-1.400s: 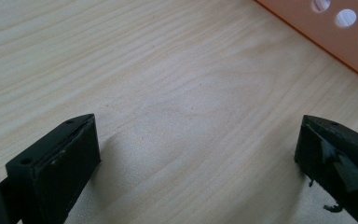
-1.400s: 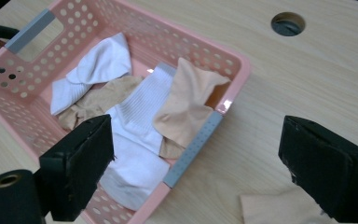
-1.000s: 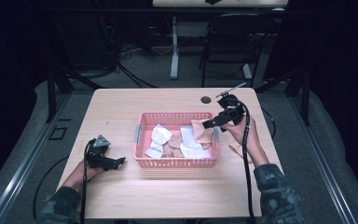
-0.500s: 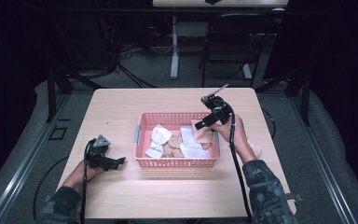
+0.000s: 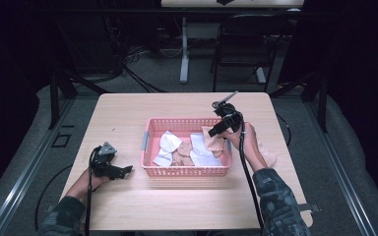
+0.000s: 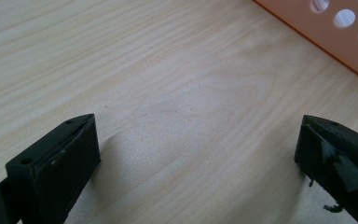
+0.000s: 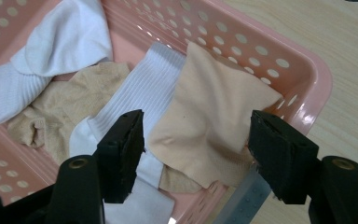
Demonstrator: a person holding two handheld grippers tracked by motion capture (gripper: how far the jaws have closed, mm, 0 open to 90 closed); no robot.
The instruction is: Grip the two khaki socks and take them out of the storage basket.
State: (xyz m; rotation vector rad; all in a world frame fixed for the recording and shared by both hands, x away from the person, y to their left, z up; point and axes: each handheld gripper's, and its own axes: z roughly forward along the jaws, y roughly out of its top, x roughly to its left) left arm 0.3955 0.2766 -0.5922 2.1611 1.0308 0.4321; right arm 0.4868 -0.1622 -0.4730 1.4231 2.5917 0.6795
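**Beige cloth between the right gripper's jaws, at the right end of a pink basket**

Beige and soft, the cloth (image 7: 214,121) lies between the two black jaws of the right gripper (image 7: 196,144). The jaws have just been closing on it; the left fingertip (image 7: 121,149) stands at the cloth's left edge and the right fingertip (image 7: 279,158) at its right edge, and whether the pads already press on the fabric cannot be told. The cloth rests at the right end of the pink basket (image 7: 307,70), one corner lying up against the perforated wall. Just left of it lies a white ribbed sock (image 7: 135,98), then a tan sock (image 7: 70,112), and at the far left another white sock (image 7: 65,37). In the high view the right gripper (image 5: 215,132) points down and leftward into the basket (image 5: 187,171), held by the person's right hand (image 5: 243,142) over the right rim.

The left gripper (image 6: 196,158) is released: its jaws stand wide apart with bare wooden table (image 6: 158,70) between them and nothing held. In the high view it (image 5: 123,170) rests on the table near the front left, just left of the basket, in the person's left hand (image 5: 91,179).
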